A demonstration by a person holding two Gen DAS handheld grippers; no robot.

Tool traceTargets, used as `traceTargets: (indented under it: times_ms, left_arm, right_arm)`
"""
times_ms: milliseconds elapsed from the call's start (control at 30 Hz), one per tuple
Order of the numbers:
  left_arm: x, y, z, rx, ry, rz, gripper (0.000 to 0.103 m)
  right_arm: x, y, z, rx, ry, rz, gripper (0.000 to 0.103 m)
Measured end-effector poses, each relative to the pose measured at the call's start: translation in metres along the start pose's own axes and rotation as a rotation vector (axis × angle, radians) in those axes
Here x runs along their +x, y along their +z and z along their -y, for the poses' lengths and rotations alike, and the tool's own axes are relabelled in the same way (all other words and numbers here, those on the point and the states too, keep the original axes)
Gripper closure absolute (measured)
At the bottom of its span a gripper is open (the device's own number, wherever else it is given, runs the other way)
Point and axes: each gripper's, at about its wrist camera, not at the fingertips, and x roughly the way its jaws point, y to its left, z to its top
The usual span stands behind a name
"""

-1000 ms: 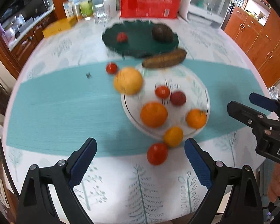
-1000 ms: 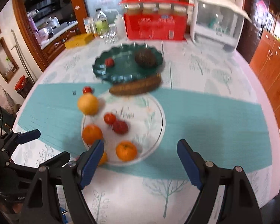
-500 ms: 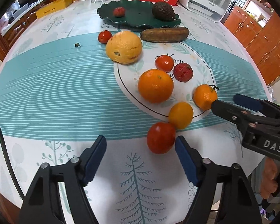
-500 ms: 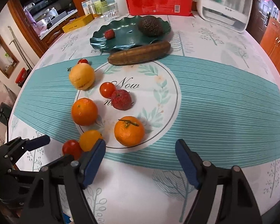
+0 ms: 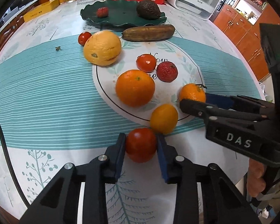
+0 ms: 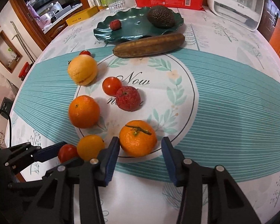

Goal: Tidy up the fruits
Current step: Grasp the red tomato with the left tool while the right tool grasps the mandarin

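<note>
Between the blue pads of the left claw (image 5: pixel 141 146), just closed, a red tomato (image 5: pixel 141 144) is gripped on the bench (image 5: pixel 46 97). The right claw (image 6: pixel 140 147), closing, straddles a tangerine (image 6: pixel 138 140) without clamping. Next: finish that grip, then lift both.

Light: bright, even daylight over the counter (image 5: pixel 46 93).
Shadows: soft and short, lying beside each fruit.
Glare: small highlights on the tomatoes.
Sharpness: both views crisp, no motion blur.
Distortion: strong fisheye bend, with black vignette at the corners.
</note>
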Motion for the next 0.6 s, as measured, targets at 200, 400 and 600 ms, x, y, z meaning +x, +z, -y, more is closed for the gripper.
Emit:
traceTargets:
  times_ms: [200,400,600]
  left_arm:
    - [-0.001,-0.001,-0.001,-0.026,-0.004,0.003,0.073]
    - [-0.007,-0.003,-0.005,-0.053,-0.006,0.001,0.073]
    - [-0.025,0.004,-0.008,-0.077,-0.003,0.025,0.073]
  right_arm:
    - [0.003,0.002,-0.001,0.004,0.006,0.012,0.059]
    - [0.002,0.0,-0.001,-0.007,0.009,0.017,0.063]
    - [-0.011,-0.002,0.0,-0.009,0.027,0.025,0.064]
